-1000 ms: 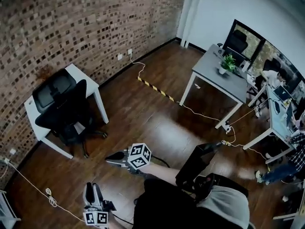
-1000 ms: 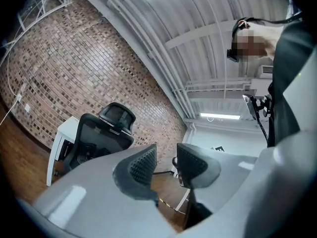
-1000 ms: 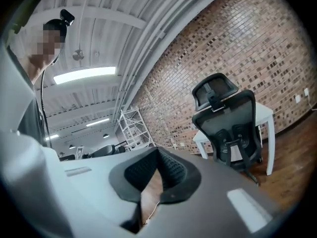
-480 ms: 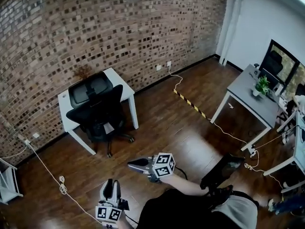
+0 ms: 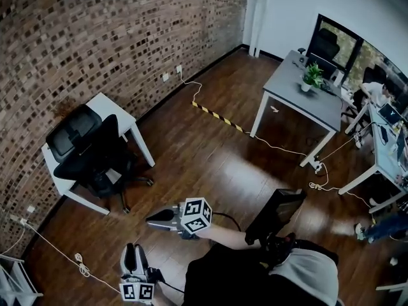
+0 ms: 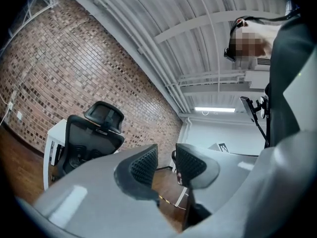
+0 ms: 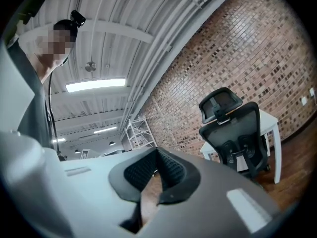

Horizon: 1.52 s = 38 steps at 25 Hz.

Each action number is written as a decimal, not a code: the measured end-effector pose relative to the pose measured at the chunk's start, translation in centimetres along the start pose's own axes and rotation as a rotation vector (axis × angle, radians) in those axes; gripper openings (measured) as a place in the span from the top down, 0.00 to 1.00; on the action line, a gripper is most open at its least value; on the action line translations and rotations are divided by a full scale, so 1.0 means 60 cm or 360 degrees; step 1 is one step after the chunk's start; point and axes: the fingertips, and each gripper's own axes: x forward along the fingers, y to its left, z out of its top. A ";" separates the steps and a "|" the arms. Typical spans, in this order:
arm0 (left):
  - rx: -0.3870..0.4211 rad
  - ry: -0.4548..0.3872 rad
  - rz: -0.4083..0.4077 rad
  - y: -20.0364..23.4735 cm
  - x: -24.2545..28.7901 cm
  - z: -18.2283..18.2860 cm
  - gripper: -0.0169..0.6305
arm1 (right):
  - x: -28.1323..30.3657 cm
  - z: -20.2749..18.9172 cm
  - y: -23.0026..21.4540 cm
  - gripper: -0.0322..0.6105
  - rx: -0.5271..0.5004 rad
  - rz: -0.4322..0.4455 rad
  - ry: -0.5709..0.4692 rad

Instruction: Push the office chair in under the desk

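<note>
The brick wall [image 5: 95, 37] ran straight behind the white worktop [image 5: 105, 104], which stood with its long edge against it. The dark wooden floor [image 5: 210, 164] spread out from that worktop's open side. A grey worktop [image 5: 299, 101] stood well apart from the white worktop, across the room.

The black office chair [image 5: 86, 148] stood at the white worktop's open side, facing it. From the head view its back and headrest covered the middle of the top, and its castor legs reached out onto the floor on the room side. How far the seat lay beneath the top could not be told.

Both tools were held out on the floor side of the white worktop, well apart from it and from the chair. The right tool [image 5: 150, 220] pointed towards the white worktop with its jaws together, the pads meeting at the tips with nothing caught there. The left tool [image 5: 131, 252] lay farther from the white worktop, its pads [image 6: 143, 165] drawn in to a slim gap with nothing between them.

A yellow-and-black strip [image 5: 217, 118] lay on the floor between the white worktop and the grey one. A pale cable [image 5: 57, 250] trailed over the floor off the white worktop's near end. A small potted plant [image 5: 312, 76] sat far from the white worktop, on the grey one.
</note>
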 end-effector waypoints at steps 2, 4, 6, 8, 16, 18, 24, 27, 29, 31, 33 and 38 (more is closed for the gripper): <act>0.0048 0.0017 -0.0033 -0.006 0.017 0.004 0.67 | -0.007 0.005 -0.006 0.95 -0.0014 -0.0015 -0.0016; 0.0028 0.0019 -0.0083 -0.003 0.024 -0.002 0.68 | -0.005 0.005 -0.011 0.95 -0.0029 -0.0031 -0.0024; 0.0023 0.0024 -0.0103 -0.002 0.030 -0.002 0.68 | 0.000 0.008 -0.012 0.95 -0.0043 -0.0035 -0.0021; 0.0088 0.0042 -0.0080 -0.015 0.034 0.007 0.68 | -0.005 0.013 -0.005 0.95 -0.0057 -0.0021 -0.0014; 0.0229 0.0181 -0.0086 -0.067 0.043 0.085 0.68 | -0.013 0.102 0.074 0.95 -0.0087 0.0002 -0.0125; 0.0249 0.0204 -0.0066 -0.072 0.042 0.114 0.68 | 0.001 0.135 0.095 0.95 -0.0101 0.0019 -0.0142; 0.0287 0.0222 -0.0012 -0.059 0.043 0.154 0.68 | 0.035 0.190 0.112 0.95 -0.0161 0.0062 -0.0172; 0.0287 0.0230 -0.0009 -0.070 0.041 0.164 0.68 | 0.031 0.209 0.129 0.95 -0.0186 0.0062 -0.0196; 0.0283 0.0224 -0.0012 -0.072 0.040 0.169 0.68 | 0.030 0.214 0.137 0.95 -0.0210 0.0063 -0.0197; 0.0286 0.0219 -0.0019 -0.072 0.043 0.170 0.68 | 0.029 0.216 0.138 0.95 -0.0235 0.0060 -0.0195; 0.0292 0.0219 -0.0023 -0.072 0.051 0.166 0.68 | 0.024 0.219 0.133 0.95 -0.0251 0.0058 -0.0197; 0.0291 0.0226 -0.0011 -0.078 0.052 0.162 0.68 | 0.019 0.221 0.138 0.95 -0.0262 0.0056 -0.0193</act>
